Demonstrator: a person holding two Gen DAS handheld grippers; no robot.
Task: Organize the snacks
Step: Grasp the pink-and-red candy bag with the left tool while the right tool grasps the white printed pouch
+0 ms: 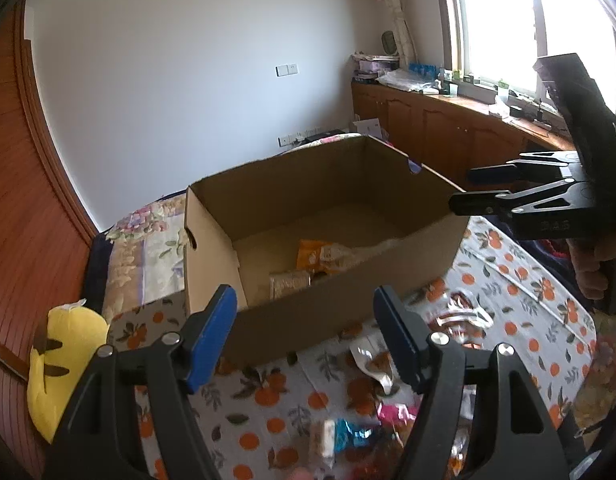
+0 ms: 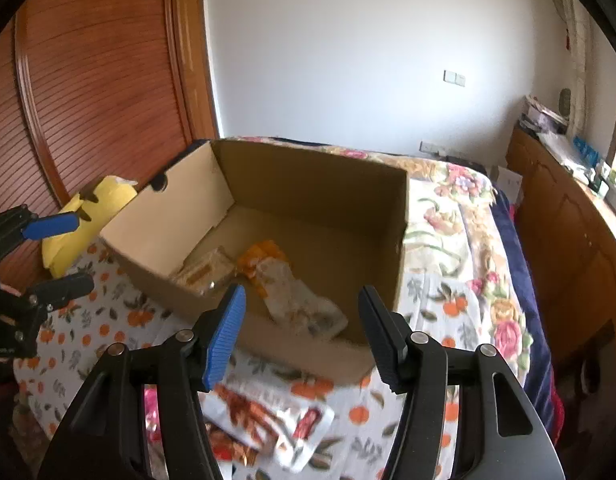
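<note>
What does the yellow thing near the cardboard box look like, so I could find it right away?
Start at the big open cardboard box on the orange-patterned cloth. Look just past the box's end wall with the small cut-out hole, toward the reddish wooden slatted door. There sits a yellow plush toy with dark markings, the only soft, bright yellow thing around; the snacks nearby are all shiny packets.

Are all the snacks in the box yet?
Not yet. A few packets, like the orange packet, already lie inside the cardboard box. The left gripper and right gripper are both open and empty. Snack packets still sit on the orange-print cloth in front of the box.
</note>
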